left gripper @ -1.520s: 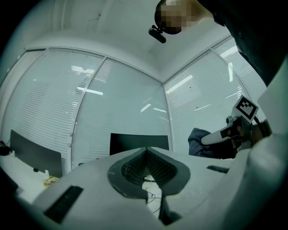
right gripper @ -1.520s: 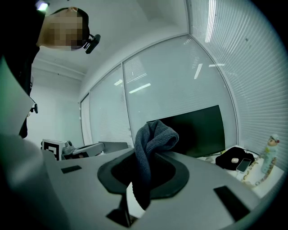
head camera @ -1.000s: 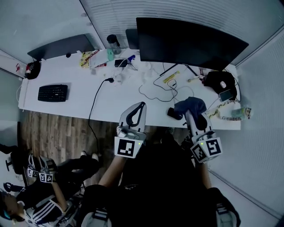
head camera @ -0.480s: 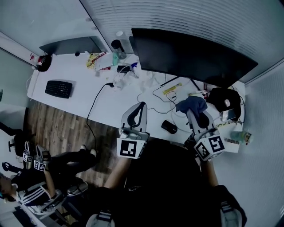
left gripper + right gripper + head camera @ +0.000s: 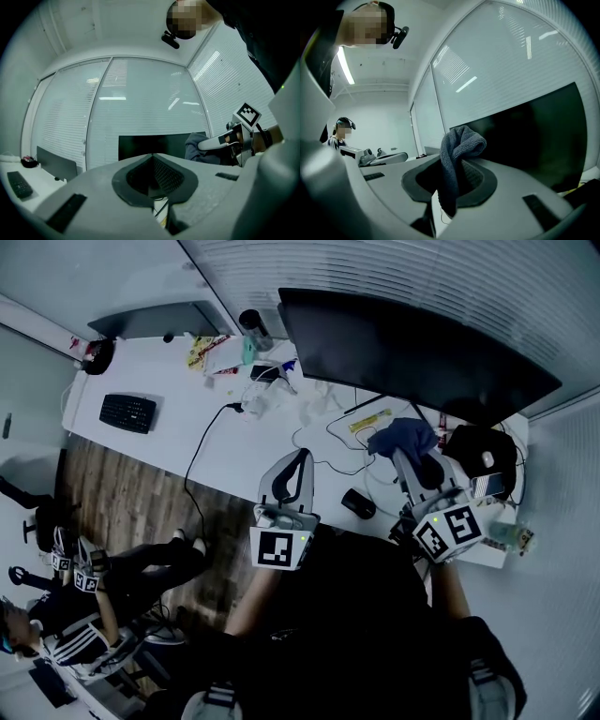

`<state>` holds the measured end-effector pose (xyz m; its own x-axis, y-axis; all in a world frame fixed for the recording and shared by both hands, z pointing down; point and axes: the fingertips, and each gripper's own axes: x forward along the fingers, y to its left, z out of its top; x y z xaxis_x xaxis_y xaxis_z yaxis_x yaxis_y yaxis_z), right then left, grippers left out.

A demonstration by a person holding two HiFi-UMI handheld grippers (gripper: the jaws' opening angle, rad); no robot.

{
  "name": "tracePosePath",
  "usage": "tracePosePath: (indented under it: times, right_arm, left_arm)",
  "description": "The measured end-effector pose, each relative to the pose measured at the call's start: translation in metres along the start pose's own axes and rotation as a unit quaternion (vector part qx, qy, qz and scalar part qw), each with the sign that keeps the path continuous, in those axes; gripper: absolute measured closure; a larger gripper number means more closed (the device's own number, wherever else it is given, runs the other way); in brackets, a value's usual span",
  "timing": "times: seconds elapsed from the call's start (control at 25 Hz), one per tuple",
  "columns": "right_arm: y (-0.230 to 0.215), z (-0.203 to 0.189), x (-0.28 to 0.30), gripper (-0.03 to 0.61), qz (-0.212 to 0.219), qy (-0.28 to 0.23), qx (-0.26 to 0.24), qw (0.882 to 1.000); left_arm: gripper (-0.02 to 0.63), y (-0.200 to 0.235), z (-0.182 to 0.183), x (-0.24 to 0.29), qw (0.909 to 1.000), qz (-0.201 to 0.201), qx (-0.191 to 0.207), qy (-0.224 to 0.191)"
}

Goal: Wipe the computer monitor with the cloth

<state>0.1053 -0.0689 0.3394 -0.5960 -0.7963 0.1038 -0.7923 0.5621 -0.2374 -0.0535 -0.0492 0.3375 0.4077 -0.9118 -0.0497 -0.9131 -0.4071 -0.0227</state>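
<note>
A wide black monitor point(image 5: 412, 352) stands at the back of the white desk point(image 5: 178, 442), its screen dark. My right gripper point(image 5: 405, 452) is shut on a blue-grey cloth point(image 5: 403, 437), held up in front of the monitor's lower right part. In the right gripper view the cloth point(image 5: 457, 161) hangs bunched between the jaws, with the monitor point(image 5: 539, 140) close behind it. My left gripper point(image 5: 292, 465) is raised over the desk's front, left of the cloth, jaws closed together with nothing in them. The left gripper view shows the monitor point(image 5: 154, 143) and the cloth point(image 5: 197, 146) at the right.
On the desk lie a black keyboard point(image 5: 127, 412), a black cable point(image 5: 202, 460), a black mouse point(image 5: 356, 503), a dark cup point(image 5: 253, 327), a black bag point(image 5: 483, 448) and small clutter. A second monitor point(image 5: 150, 322) stands far left. A seated person point(image 5: 80, 615) is at lower left.
My right gripper has carried the cloth up and toward the monitor's lower edge. The head view has shifted, so the desk now sits more tilted. The left gripper stays about the same.
</note>
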Motion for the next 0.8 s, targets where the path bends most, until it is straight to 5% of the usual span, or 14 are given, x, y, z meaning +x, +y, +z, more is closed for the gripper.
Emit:
tracePosePath:
  times: [0.8]
  right_arm:
    - [0.048,0.03,0.143,0.509,-0.055,0.037,-0.061,0.996]
  left_arm:
    - [0.606,0.096,-0.031,0.054,0.9926,-0.106,-0.058,-0.008]
